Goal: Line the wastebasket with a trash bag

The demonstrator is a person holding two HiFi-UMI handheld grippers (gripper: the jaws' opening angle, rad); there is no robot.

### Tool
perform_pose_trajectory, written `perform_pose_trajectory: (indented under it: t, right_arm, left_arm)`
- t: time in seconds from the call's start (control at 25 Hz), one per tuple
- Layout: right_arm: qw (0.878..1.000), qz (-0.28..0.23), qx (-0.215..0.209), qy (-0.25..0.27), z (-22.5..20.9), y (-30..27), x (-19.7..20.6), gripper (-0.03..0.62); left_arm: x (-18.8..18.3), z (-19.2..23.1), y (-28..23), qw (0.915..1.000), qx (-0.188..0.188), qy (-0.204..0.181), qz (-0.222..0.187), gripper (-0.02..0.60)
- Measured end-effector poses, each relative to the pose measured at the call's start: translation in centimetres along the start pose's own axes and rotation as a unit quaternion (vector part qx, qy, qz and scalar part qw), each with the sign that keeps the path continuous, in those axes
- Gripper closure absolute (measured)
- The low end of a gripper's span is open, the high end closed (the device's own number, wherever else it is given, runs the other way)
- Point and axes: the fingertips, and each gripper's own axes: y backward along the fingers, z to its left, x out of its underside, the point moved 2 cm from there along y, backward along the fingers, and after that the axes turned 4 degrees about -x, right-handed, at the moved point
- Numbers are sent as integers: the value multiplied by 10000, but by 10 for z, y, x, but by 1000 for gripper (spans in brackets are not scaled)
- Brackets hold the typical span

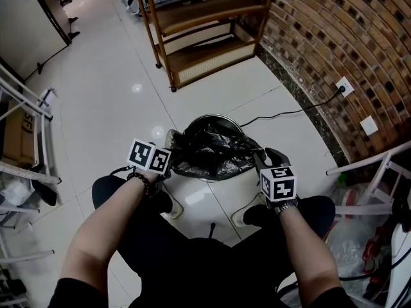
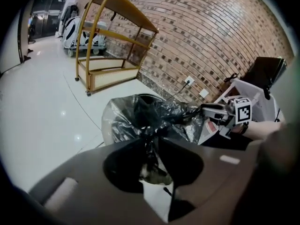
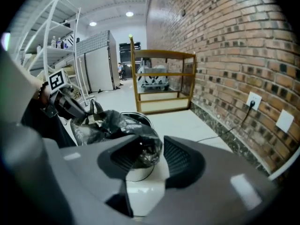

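Observation:
A white wastebasket (image 1: pixel 200 196) stands on the floor between the person's feet. A black trash bag (image 1: pixel 212 150) lies crumpled over its top and partly covers the dark rim (image 1: pixel 216 117). My left gripper (image 1: pixel 169 167) is at the bag's left edge. In the left gripper view a bunched strand of the bag (image 2: pixel 140 118) is pinched in the narrow gap of the left gripper (image 2: pixel 150 146). My right gripper (image 1: pixel 259 157) is at the bag's right edge. In the right gripper view the right gripper (image 3: pixel 150 156) stands apart, with a fold of the bag (image 3: pixel 117 123) loose between its pads.
A wooden shelf cart (image 1: pixel 199 31) stands behind the basket by the brick wall (image 1: pixel 334 37). A black cable runs along the floor to a wall socket (image 1: pixel 345 86). White racks (image 1: pixel 26 108) stand at the left, and a white frame (image 1: pixel 366 165) and plastic bags at the right.

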Motion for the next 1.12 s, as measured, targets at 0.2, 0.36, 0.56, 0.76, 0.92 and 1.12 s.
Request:
perform_pose_trajectory:
  t: [0.2,0.36,0.56,0.76,0.92,1.12]
  right_arm:
    - [9989,256,-363,120,6,0,1,367]
    - [9988,12,-474,99,-2,8,-25,350]
    - [9951,429,-830,333,-3,-16,-40,350]
    - [9856,1152,-1216,223,3,-45,-28,350]
    - [9767,1613,-1413,-2,0,-56,-15,404]
    - [9777,1584,-1366,174,-2,-55,-20,591]
  left_arm:
    - [18,2,-4,9993,87,146,346,358]
    - [14,12,14,9993,-186,114,293,270]
    - [-26,36,42,9933,-1039,-460,-215,261]
    - [-52,36,20,9797,-1226,-1583,141,261]
    - [-45,37,-3,9687,-1010,-2100,861,267]
    - [-50,21,-7,9585,-664,-2593,984,552]
